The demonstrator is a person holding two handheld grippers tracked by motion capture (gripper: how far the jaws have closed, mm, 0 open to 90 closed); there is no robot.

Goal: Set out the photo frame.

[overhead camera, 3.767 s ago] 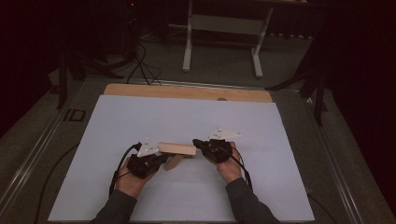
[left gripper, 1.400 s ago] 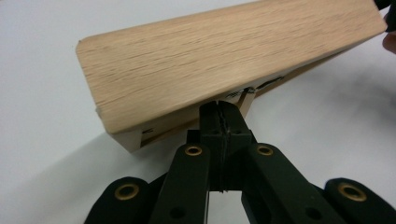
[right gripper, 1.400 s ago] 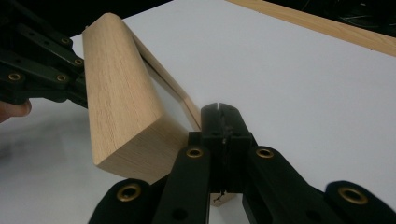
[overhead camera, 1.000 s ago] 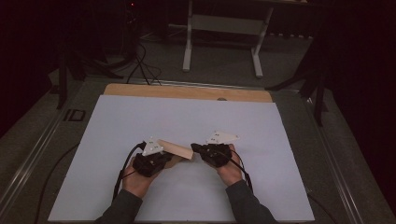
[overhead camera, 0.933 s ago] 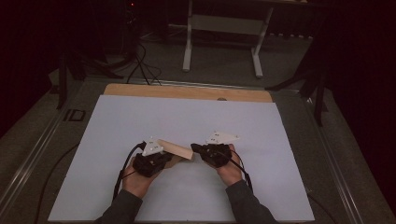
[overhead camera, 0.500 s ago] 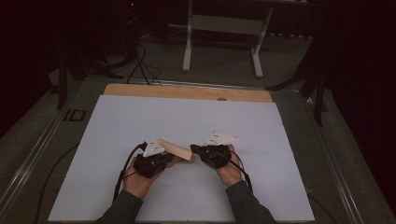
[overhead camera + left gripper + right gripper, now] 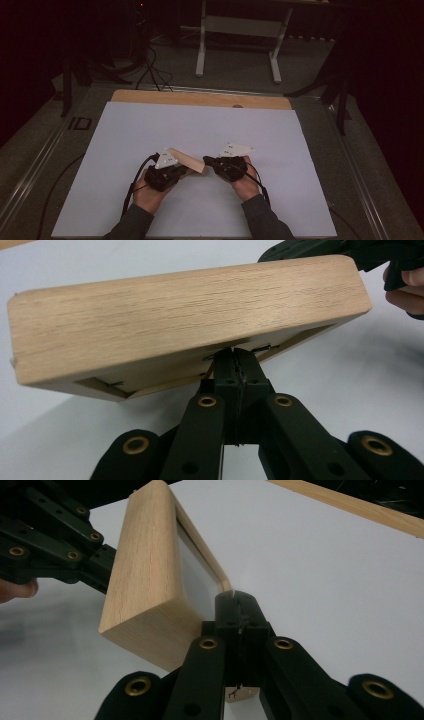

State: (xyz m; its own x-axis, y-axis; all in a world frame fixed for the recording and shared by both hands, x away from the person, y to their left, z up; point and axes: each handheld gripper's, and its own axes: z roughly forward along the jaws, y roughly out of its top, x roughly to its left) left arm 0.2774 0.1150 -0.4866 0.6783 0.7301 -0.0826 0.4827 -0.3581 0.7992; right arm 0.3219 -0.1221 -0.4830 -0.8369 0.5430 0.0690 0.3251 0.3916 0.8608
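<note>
Two grippers hold one wooden frame (image 7: 186, 160) between them, tilted above the white sheet (image 7: 125, 130). Left gripper (image 7: 175, 172) is clenched on the frame's thin rim at one end; right gripper (image 7: 210, 162) is clenched on the rim at the other. One wooden strip (image 7: 200, 99) edges the sheet's far side.

A table (image 7: 310, 102) is standing in front of me, and a large white sheet (image 7: 200, 125) is lying flat on it, covering nearly the whole top. Along the far edge a strip of bare light wood (image 7: 200, 98) is showing beyond the sheet. Grey margins of the table are running down both sides. The sheet's open surface is catching soft shadows near the middle.
</note>
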